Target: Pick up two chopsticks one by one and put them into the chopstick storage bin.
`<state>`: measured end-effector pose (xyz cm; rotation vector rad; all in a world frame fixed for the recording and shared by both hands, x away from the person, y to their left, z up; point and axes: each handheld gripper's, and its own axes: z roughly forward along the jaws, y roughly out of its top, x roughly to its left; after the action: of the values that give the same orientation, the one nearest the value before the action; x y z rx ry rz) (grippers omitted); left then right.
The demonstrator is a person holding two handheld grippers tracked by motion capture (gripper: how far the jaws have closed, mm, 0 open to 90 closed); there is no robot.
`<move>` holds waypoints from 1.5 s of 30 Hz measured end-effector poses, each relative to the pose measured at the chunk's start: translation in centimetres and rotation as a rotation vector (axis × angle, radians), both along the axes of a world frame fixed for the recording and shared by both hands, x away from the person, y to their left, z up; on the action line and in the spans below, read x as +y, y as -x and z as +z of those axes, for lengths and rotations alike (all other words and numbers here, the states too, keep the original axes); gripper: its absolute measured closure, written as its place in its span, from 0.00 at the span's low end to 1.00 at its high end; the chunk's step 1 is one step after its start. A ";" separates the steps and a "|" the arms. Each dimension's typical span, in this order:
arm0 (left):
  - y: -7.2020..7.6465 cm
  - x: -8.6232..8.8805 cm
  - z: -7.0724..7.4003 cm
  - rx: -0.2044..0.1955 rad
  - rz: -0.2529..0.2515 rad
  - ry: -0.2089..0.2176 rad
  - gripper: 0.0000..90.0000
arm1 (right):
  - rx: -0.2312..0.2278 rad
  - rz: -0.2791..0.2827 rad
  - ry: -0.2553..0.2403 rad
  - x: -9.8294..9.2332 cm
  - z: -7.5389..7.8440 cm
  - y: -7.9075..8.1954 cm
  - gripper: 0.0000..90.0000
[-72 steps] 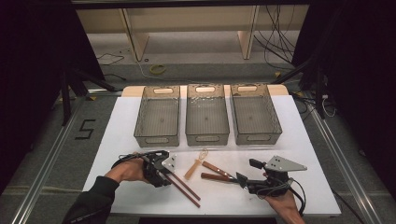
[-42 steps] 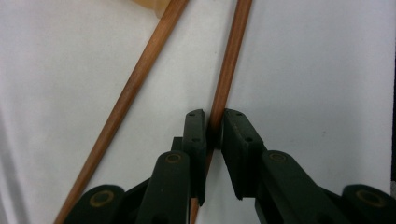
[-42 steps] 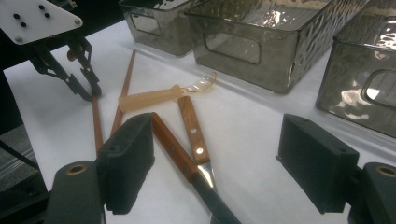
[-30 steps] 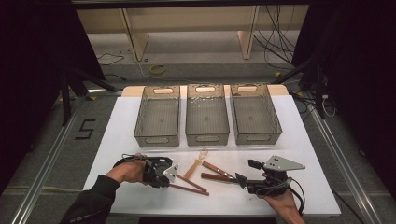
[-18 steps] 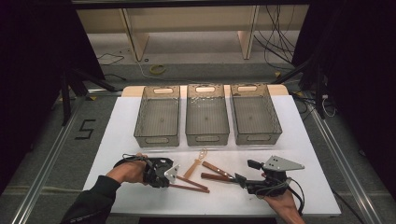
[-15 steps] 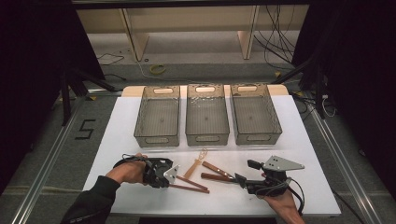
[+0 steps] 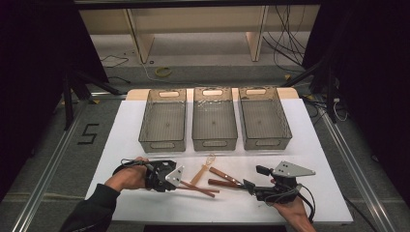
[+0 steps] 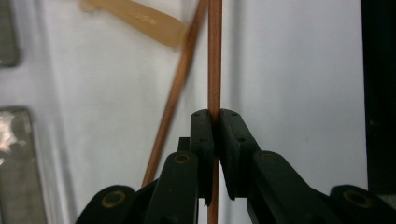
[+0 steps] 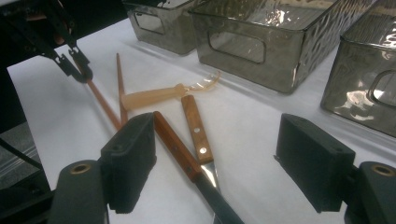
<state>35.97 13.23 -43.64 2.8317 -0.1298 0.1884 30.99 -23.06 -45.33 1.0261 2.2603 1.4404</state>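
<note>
My left gripper (image 7: 180, 182) is shut on one brown chopstick (image 8: 215, 70), which runs straight out from between the jaws. A second chopstick (image 8: 175, 93) lies slanted beside it on the white table. A translucent plastic fork (image 7: 203, 169) lies just beyond the chopsticks. Two wooden-handled knives (image 9: 175, 144) (image 9: 196, 128) lie side by side at front centre. My right gripper (image 9: 215, 128) stands open low over the knives, one jaw on each side of them, and its pads touch neither. It also shows in the high view (image 7: 247, 185).
Three empty smoked-plastic bins (image 7: 163, 121) (image 7: 214, 118) (image 7: 263, 117) stand in a row at the middle of the white table (image 7: 314, 159). A person's hands (image 7: 128, 176) hold the grippers near the front edge. Dark floor and cables surround the table.
The chopstick in my left gripper has swung from slanting toward the front edge to lying nearly level, pointing right at the knives. My right gripper has stayed in place.
</note>
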 end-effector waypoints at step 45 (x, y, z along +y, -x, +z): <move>-9.5 4.6 8.7 -0.133 0.632 0.479 0.93 | -0.002 -0.001 -0.007 -0.2 0.1 0.0 0.32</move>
<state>45.49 17.83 -34.99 2.2897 0.6936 0.4692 31.02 -23.21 -45.27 1.0281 2.2546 1.4493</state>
